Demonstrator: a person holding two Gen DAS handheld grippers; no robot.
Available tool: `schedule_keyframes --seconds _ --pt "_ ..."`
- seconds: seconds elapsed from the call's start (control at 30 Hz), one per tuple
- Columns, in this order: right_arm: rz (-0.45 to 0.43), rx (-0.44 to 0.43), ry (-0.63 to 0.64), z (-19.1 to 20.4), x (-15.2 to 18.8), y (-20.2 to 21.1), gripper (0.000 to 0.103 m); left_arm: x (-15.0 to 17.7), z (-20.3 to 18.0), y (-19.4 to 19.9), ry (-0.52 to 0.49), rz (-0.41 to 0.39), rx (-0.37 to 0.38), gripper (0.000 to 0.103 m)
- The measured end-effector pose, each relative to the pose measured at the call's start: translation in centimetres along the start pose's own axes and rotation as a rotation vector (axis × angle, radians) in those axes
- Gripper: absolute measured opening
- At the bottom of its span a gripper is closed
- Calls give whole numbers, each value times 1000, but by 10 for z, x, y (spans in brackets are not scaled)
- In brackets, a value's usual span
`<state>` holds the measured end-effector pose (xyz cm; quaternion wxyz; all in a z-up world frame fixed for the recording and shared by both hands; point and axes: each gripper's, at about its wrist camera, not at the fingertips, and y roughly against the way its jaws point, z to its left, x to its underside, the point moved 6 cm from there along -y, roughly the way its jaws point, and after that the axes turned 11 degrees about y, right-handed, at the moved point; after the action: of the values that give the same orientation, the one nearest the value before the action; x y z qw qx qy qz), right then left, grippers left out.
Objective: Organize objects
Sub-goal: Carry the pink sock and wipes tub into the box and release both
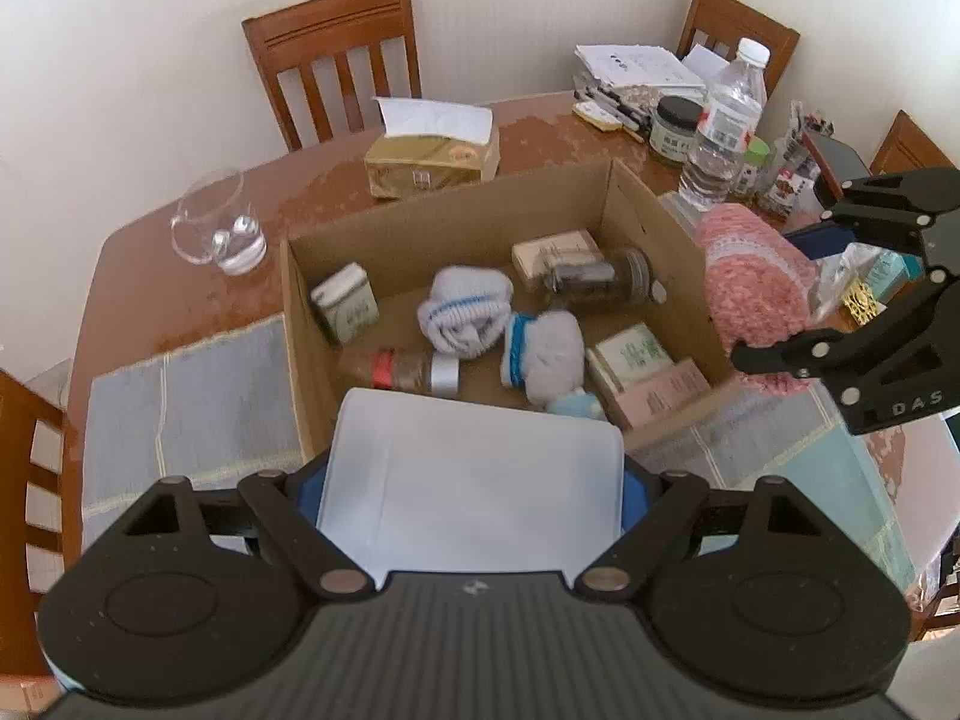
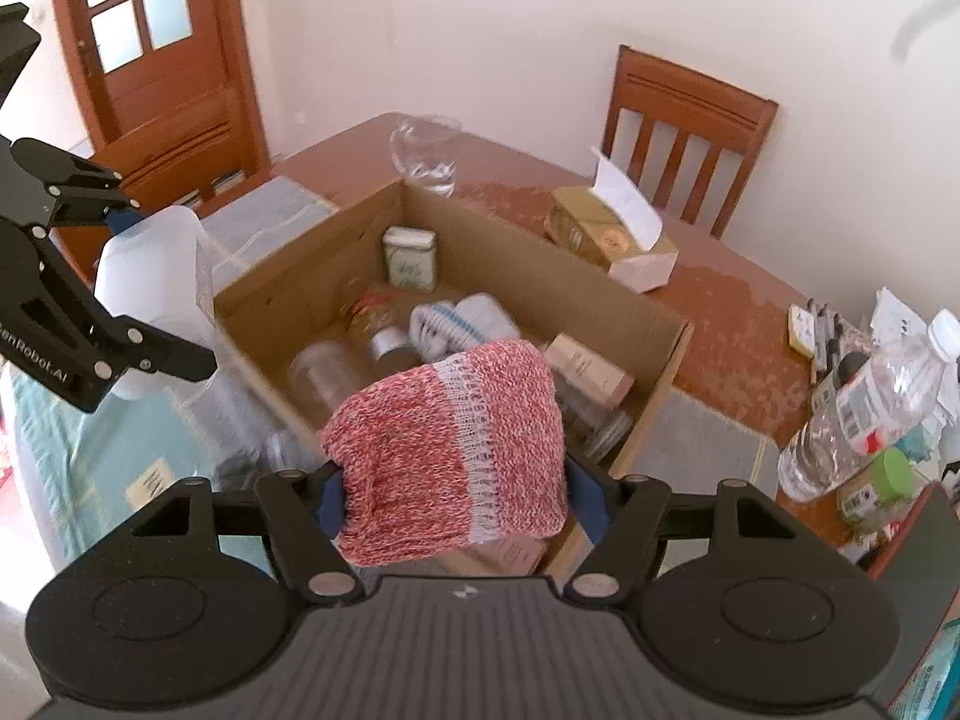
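Depositing stage — left gripper [image 1: 474, 492] clamps a white container [image 1: 474, 480], right gripper [image 2: 450, 498] clamps a pink knitted roll [image 2: 450, 444] (both above the cardboard box [image 1: 444, 222]'s near edge); next: lower, then release inside

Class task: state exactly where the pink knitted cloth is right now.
The pink knitted cloth is clamped in the right gripper, above the cardboard box's near right corner.
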<state>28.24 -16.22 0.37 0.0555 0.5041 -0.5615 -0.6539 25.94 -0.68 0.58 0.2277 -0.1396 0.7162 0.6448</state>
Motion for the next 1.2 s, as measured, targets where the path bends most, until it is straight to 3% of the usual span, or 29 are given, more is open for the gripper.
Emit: schedule_keyframes --seconds 0.13,0.2,0.23,0.9,1.0,1.07,1.2 --pt "-15 26 -6 -4 -12 -11 87 -14 5 -14 -12 3 -11 85" --pt "-19 41 -18 -3 -14 -13 102 -21 7 -22 -20 9 -11 85" --pt "-23 41 -27 -3 -13 -13 103 -23 7 -24 -21 10 -8 85" --pt "40 73 -174 3 29 -4 103 -98 10 -77 -33 -1 -12 85" --pt "50 71 -187 2 33 -6 103 -106 13 -89 -5 -3 -19 86" --pt "56 66 -193 4 35 -7 103 -107 13 -97 0 6 -8 93" --pt "71 55 -201 10 41 -12 103 -103 15 -100 -1 -15 -35 94"
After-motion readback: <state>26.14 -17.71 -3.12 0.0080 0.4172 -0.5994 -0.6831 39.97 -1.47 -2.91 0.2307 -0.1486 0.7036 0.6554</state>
